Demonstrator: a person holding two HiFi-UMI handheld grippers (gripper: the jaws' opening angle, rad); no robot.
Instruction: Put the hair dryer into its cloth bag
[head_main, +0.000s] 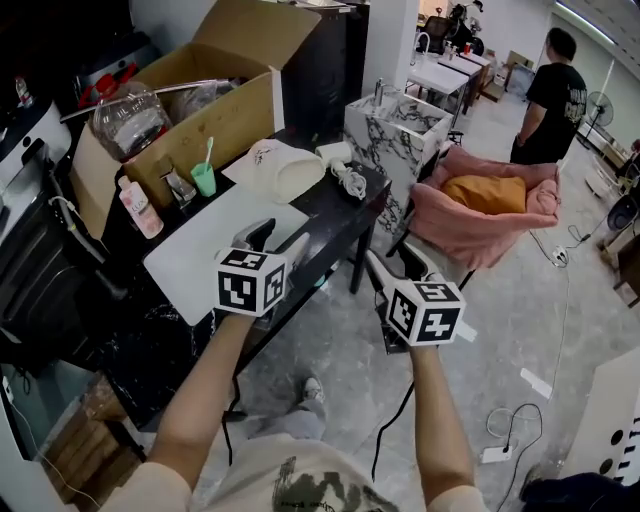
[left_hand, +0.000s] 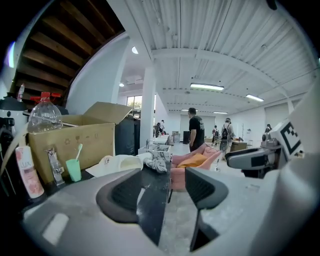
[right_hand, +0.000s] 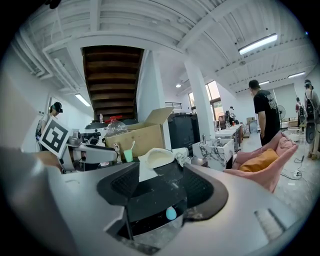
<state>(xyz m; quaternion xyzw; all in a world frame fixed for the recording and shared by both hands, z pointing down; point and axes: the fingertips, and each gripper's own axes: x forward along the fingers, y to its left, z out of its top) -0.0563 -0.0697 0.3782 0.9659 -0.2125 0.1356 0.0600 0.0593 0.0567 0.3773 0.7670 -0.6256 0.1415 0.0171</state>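
Note:
The white hair dryer (head_main: 338, 153) lies at the far end of the black table (head_main: 340, 225), its coiled cord (head_main: 350, 181) beside it. The pale cloth bag (head_main: 283, 168) lies flat just left of the dryer. In the left gripper view the bag (left_hand: 118, 162) and cord (left_hand: 159, 164) lie well ahead, as the bag (right_hand: 157, 157) and cord (right_hand: 182, 160) do in the right gripper view. My left gripper (head_main: 278, 237) hovers over the table's near edge, open and empty. My right gripper (head_main: 392, 262) hangs beside the table over the floor, open and empty.
A white sheet (head_main: 215, 250) covers the near tabletop. An open cardboard box (head_main: 215, 115) holds a plastic bottle (head_main: 128, 118). In front of it stand a green cup (head_main: 204, 179) and a pink bottle (head_main: 140, 208). A marble stand (head_main: 400, 135), a pink armchair (head_main: 490, 210) and a standing person (head_main: 552, 95) are to the right.

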